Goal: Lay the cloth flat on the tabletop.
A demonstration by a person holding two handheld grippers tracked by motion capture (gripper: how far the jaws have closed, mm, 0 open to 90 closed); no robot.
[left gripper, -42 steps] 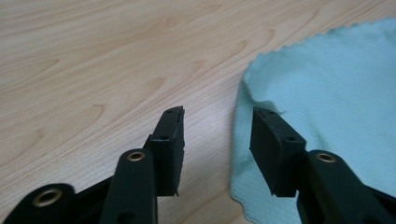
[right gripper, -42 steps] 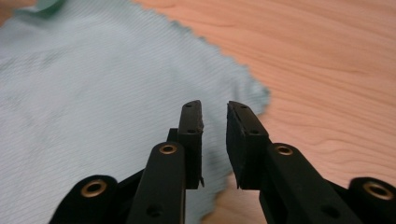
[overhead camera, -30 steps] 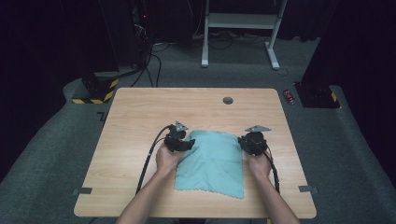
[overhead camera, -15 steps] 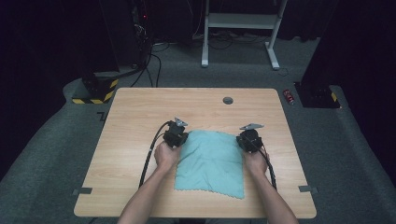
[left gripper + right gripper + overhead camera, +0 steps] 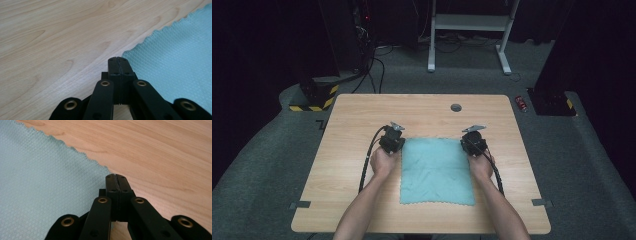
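A light teal cloth [image 5: 437, 170] lies flat and square on the wooden table [image 5: 362, 115]. My left gripper [image 5: 398, 141] is at its far left corner and my right gripper [image 5: 468, 142] at its far right corner, each held in a hand. In the left gripper view the jaws [image 5: 117, 60] are shut, and the cloth [image 5: 175, 55] ends in a corner just right of their tip. The right gripper view shows shut jaws [image 5: 116, 176] too, with the cloth [image 5: 45, 175] meeting their tip from the left. I see no cloth between either pair of jaws.
A round grey grommet [image 5: 456, 107] sits near the table's far edge. Tape marks [image 5: 301, 204] flank the table on the floor. Beyond it stand a white desk frame [image 5: 467, 30] and a yellow-and-black striped base [image 5: 314, 97]; a small red object [image 5: 522, 103] lies on the carpet.
Both hands have shifted slightly left and away from the person. The cloth, skewed a second ago, now lies as a neat square.
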